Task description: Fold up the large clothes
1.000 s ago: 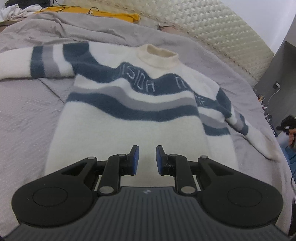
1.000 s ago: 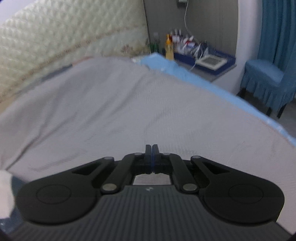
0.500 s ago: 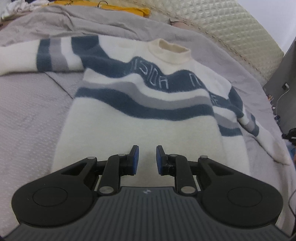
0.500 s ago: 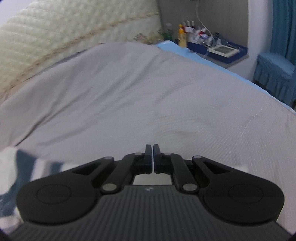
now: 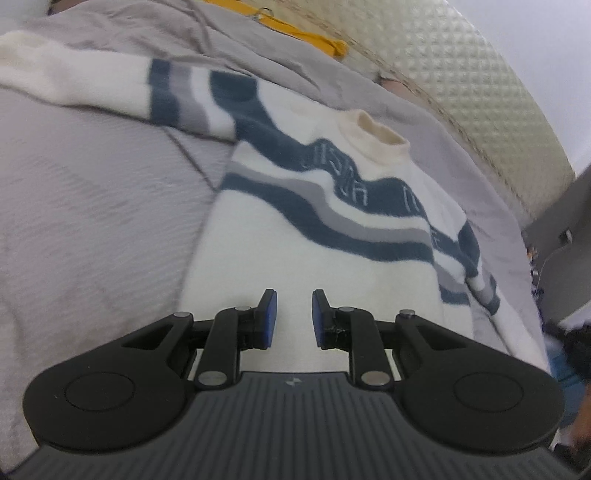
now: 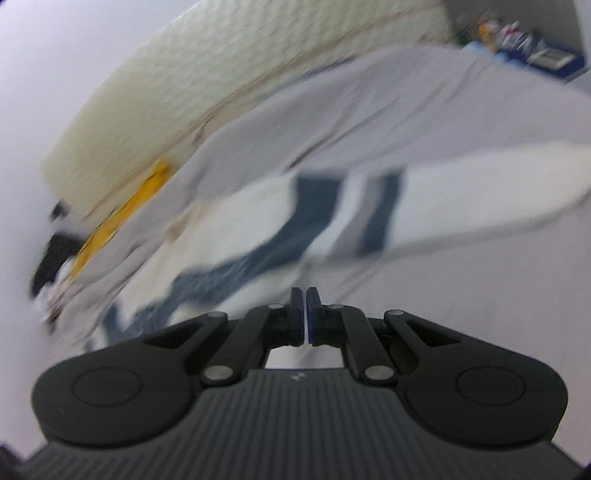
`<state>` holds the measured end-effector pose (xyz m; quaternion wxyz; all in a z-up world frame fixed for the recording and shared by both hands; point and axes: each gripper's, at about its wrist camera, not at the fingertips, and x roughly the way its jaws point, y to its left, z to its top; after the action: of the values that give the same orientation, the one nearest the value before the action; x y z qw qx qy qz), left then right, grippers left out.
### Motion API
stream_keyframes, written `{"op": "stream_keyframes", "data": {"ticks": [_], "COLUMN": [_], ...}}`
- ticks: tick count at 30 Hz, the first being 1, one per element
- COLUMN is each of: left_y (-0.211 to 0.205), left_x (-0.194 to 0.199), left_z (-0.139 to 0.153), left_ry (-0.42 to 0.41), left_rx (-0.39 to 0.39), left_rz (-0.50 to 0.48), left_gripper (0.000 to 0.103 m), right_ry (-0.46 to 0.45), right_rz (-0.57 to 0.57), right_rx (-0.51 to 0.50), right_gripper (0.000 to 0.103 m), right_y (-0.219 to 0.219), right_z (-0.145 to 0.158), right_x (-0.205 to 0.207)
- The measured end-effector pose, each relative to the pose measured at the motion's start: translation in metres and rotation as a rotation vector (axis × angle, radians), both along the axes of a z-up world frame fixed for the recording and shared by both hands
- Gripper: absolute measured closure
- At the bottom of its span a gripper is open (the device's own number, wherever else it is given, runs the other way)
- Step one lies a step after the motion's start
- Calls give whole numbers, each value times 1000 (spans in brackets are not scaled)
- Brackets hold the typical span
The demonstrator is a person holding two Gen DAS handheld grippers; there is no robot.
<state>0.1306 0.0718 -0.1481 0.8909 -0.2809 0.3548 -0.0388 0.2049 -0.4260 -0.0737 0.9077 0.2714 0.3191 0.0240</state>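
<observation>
A white sweater (image 5: 314, 258) with wavy dark blue and grey stripes lies flat, face up, on a grey bedspread (image 5: 81, 221), collar toward the headboard and both sleeves spread out. My left gripper (image 5: 294, 319) is open and empty, hovering over the sweater's lower white part. My right gripper (image 6: 305, 317) is shut and empty, near the body just below the sweater's striped sleeve (image 6: 369, 218); this view is motion-blurred.
A cream quilted headboard (image 5: 480, 85) runs behind the bed. A yellow garment (image 5: 310, 33) lies at the head of the bed, also in the right wrist view (image 6: 122, 218). A shelf with bottles (image 6: 517, 29) stands at the far right.
My left gripper has swung left and tilted, still open over the sweater's hem area. My right gripper has turned fast from bare bedspread toward the sweater's sleeve, staying shut.
</observation>
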Motion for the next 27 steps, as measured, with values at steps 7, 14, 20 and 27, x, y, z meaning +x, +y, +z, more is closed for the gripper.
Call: {"op": "stream_keyframes", "data": {"ticks": [7,14,20,27], "left_y": [13,46,51,40], "left_x": [-15,-28,-29,-28], "left_z": [3,-14,-32,-41], "left_ry": [10,95,188,207], "left_rx": [-4,-86,-131,-140], "left_rz": [8,127,151,127], "left_gripper": [75,52,49,36], "right_ry": [40,211,277,291], "right_rz": [61,14,-75,10], "right_rx": [137,141,269,367], "right_gripper": [97,86,41,46], "right_y": [79,86,66,87], "right_z": [-25,-69,-97,-120], "right_x": [-57,-89,-97,-91]}}
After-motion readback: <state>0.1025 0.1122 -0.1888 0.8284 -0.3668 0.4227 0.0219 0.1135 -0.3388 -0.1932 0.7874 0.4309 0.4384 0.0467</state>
